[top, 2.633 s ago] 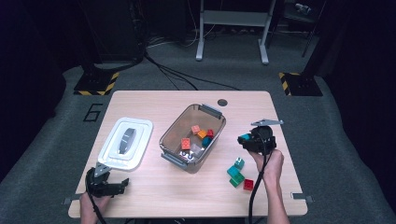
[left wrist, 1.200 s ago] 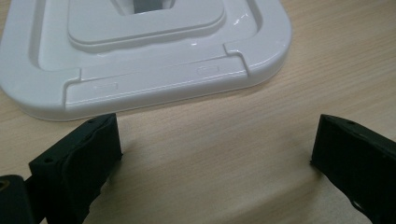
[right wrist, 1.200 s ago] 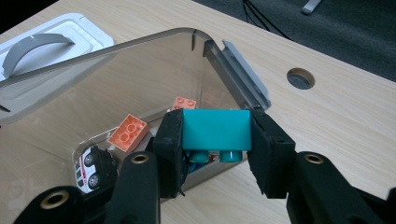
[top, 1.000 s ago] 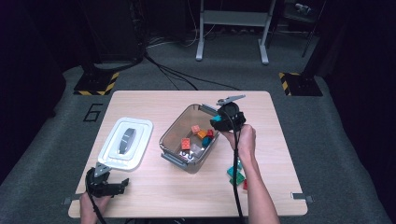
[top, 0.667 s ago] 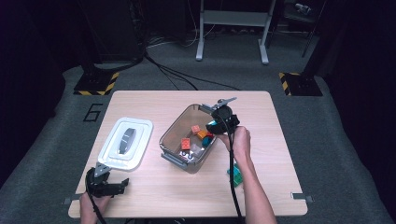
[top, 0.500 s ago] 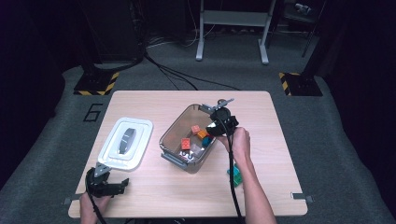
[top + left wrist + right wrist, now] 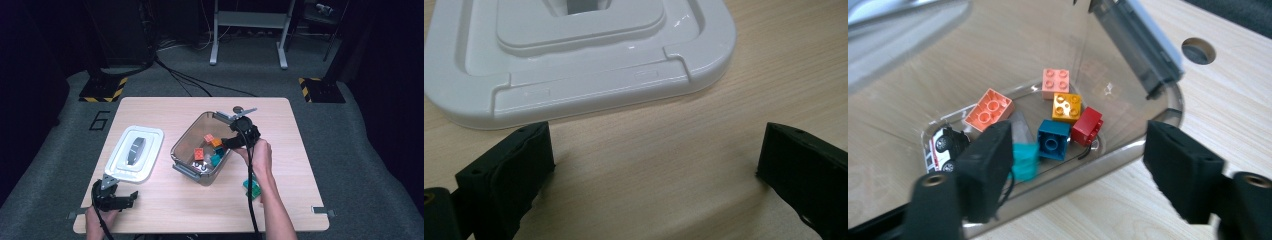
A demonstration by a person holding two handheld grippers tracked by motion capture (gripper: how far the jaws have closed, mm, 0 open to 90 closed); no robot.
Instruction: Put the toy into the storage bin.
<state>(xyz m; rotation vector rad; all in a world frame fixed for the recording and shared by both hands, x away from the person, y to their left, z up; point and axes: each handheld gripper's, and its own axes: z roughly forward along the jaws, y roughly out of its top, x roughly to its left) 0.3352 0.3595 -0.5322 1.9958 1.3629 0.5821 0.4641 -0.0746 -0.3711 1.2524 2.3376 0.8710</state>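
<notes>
A clear plastic bin (image 7: pixel 181 166) stands mid-table with several toy bricks and a toy car (image 7: pixel 943 147) inside. My right gripper (image 7: pixel 227 142) hovers over the bin's right rim, pointing in. Its jaws have just been opening and stand apart with nothing pressed between them (image 7: pixel 1078 165). A teal brick (image 7: pixel 1024 161), blurred, sits beside the left jaw inside the bin, next to a blue brick (image 7: pixel 1053 140) and a red brick (image 7: pixel 1087 126). My left gripper (image 7: pixel 125 200) rests open at the table's front left, just short of the white lid (image 7: pixel 574 75).
The white lid (image 7: pixel 135 152) lies flat left of the bin. A green brick (image 7: pixel 252 187) lies on the table under the right forearm. A round hole (image 7: pixel 1198 50) is in the tabletop behind the bin. The table's edges are close on all sides.
My right gripper came from the table's right side to the bin's right rim, then its jaws opened and the teal brick left them. The left gripper stayed put.
</notes>
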